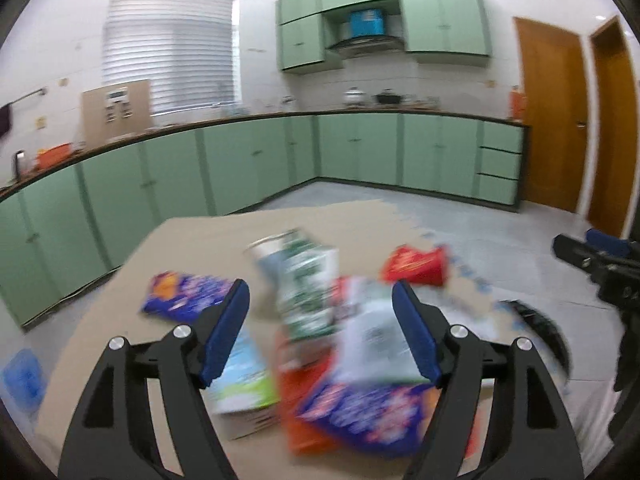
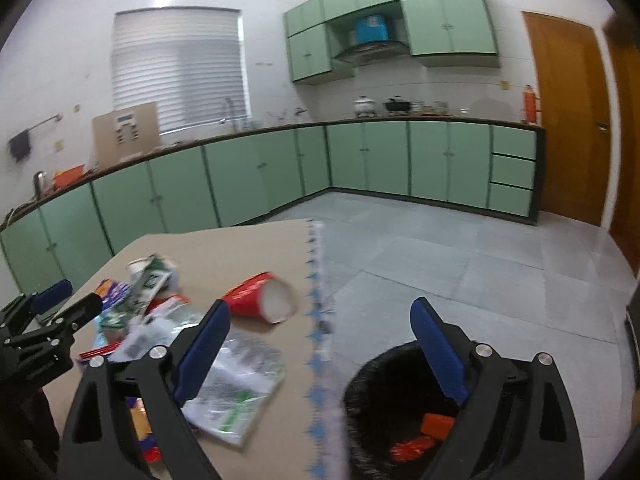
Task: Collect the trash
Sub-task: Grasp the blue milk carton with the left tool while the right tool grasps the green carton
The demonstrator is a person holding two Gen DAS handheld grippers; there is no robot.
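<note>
Both grippers are black angular frames with triangular cut-outs. The left gripper (image 1: 320, 332) carries blue pads (image 1: 224, 332) on its finger insides and silver round screws (image 1: 182, 331) at the joints. The right gripper (image 2: 320, 360) matches it, with one screw (image 2: 482, 349) at two o'clock from its blue pad (image 2: 438, 354).

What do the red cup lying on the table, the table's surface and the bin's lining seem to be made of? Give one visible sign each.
Red cup: probably coated paper; printed red outside, plain matt white inside. Table surface: looks like brown cardboard sheet; flat, dull, no gloss. Bin lining: likely a thin black plastic bag; dark with a crumpled, uneven rim. Blur leaves all three uncertain.
</note>
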